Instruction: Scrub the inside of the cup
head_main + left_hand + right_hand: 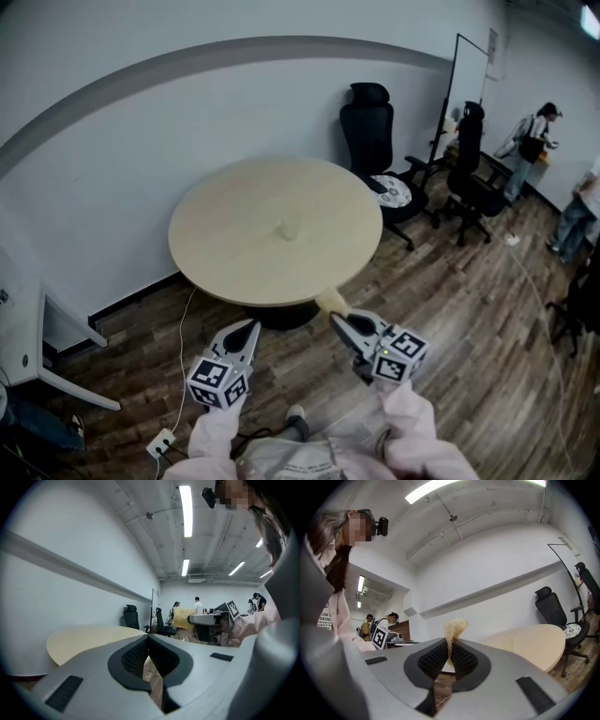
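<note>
Head view shows both grippers held low over the wooden floor (441, 309), short of the near edge of the round table (216, 277). The left gripper (249, 327) is clenched on nothing; its own view shows the jaws pressed together with only floor showing below them. The right gripper (337, 321) is pinching a tuft of yellowish sponge (330, 300), which sticks out past the jaw tips.

The cup (289, 228), as far as I can make out, is the small pale shape near the middle of the table, well apart from both grippers. It is too faint to say how it stands.

To my eye the scrubbing has not started: the sponge is in hand, but the cup is untouched. What is left is nearly everything: reaching the table, steadying the cup, probably with the left gripper once it opens, then working the sponge round the inside.
</note>
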A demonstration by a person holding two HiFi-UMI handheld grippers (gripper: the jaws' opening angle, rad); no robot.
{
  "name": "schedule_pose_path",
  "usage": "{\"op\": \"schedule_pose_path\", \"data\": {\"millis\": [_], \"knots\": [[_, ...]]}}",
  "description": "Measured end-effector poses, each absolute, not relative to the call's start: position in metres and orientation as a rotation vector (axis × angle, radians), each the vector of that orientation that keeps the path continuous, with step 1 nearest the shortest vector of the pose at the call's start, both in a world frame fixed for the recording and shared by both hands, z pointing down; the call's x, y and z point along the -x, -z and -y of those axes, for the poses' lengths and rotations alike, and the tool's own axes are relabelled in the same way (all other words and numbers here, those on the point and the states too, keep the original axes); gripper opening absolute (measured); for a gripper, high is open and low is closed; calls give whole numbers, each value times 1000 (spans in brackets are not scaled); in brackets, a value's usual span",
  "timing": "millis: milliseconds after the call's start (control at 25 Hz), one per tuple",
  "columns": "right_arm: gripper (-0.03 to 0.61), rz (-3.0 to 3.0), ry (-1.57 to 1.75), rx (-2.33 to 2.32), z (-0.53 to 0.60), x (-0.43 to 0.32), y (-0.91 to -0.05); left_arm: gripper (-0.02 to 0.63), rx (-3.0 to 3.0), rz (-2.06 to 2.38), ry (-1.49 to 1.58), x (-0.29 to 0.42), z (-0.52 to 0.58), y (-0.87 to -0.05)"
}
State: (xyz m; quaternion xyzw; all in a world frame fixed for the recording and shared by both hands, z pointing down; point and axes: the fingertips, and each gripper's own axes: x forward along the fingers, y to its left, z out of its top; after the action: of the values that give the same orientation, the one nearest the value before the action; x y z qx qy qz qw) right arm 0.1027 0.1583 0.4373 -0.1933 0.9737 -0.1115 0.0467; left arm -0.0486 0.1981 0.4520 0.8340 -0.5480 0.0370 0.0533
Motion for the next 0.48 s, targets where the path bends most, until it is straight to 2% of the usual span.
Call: {"op": "schedule_pose_path", "data": {"millis": [480], "knots": [[23,-2951,376,645,-83,-86,-442,0,-2567,1605,-107,64,-114,-451]]}}
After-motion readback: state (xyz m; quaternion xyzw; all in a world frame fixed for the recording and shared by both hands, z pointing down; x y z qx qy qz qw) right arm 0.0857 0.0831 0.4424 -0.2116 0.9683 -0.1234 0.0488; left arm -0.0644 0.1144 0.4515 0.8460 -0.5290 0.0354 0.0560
